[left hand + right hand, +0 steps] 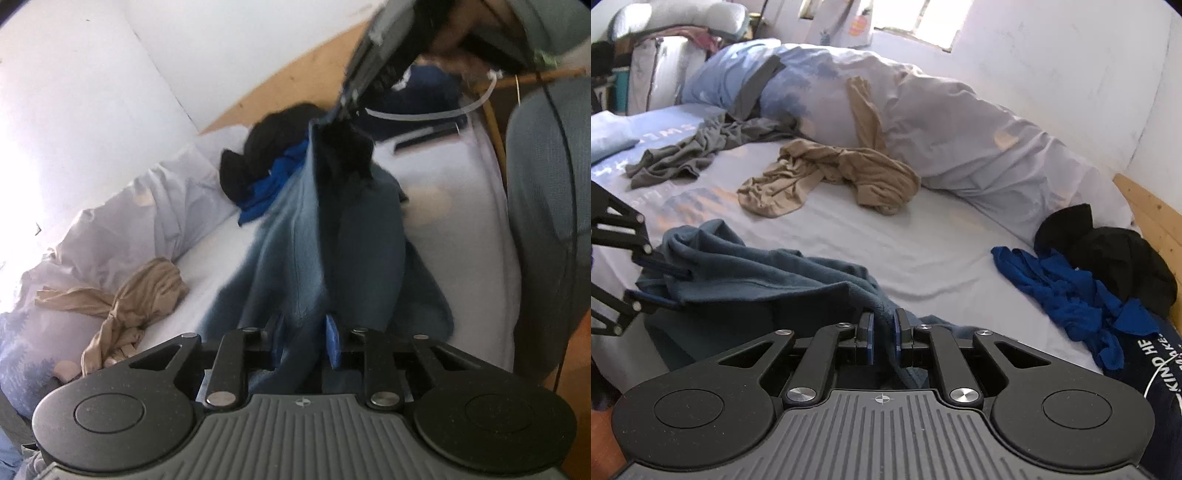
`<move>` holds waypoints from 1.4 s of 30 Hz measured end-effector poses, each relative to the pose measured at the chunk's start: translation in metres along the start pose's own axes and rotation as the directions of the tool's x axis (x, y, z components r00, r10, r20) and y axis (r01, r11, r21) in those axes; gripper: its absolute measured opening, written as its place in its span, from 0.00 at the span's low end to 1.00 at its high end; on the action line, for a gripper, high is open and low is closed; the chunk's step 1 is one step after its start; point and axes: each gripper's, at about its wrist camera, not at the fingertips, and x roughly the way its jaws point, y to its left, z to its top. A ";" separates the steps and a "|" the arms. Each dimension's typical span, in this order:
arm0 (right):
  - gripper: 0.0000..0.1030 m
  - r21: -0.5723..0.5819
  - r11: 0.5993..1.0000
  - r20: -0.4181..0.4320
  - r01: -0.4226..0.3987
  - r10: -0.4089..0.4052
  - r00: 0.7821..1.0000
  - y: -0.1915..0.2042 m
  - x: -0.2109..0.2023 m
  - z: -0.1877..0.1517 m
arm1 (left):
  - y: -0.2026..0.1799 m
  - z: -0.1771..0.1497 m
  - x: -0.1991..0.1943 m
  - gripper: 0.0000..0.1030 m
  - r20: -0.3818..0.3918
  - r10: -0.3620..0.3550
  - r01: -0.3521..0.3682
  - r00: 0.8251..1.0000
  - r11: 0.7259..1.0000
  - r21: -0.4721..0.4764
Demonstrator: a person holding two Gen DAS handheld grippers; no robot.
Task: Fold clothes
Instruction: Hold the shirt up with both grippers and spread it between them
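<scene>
A teal-blue sweatshirt (314, 240) hangs stretched between both grippers above the white bed sheet (221, 258). My left gripper (306, 343) is shut on one edge of it, the cloth pinched between its blue pads. The right gripper (341, 112) comes in from the upper right of the left wrist view, holding the far end higher up. In the right wrist view the sweatshirt (757, 277) bunches from the right gripper (884, 338), shut on its hem, across to the left gripper (661, 282) at the left edge.
On the bed lie a tan garment (831, 173), a grey one (683, 155), a royal blue one (1071, 299) and a black one (1115, 251). A rumpled duvet (960, 129) runs along the wall. A phone (428, 136) lies near a navy garment (424, 96). The person's clothed body (543, 203) stands at the right.
</scene>
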 end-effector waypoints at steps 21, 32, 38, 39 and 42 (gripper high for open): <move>0.11 0.105 0.994 0.027 -0.013 0.010 1.000 0.016 -0.018 -0.025 | 0.044 0.007 -0.022 0.11 0.050 0.107 -0.084 0.993 0.936 -0.341; 0.11 0.124 0.992 0.191 0.004 -0.028 0.981 0.011 -0.073 0.005 | 0.082 0.039 -0.085 0.11 0.100 0.265 -0.134 0.959 0.735 -0.665; 0.09 0.057 0.993 0.315 0.104 -0.117 0.942 0.000 -0.119 0.044 | 0.110 0.100 -0.130 0.11 0.138 0.371 -0.187 0.918 0.715 -0.674; 0.09 0.050 0.992 0.339 0.112 -0.123 0.933 -0.002 -0.128 0.051 | 0.113 0.109 -0.135 0.11 0.144 0.385 -0.195 0.912 0.714 -0.673; 0.09 0.030 0.990 0.410 0.137 -0.138 0.902 -0.010 -0.155 0.069 | 0.124 0.133 -0.152 0.10 0.161 0.423 -0.214 0.892 0.708 -0.674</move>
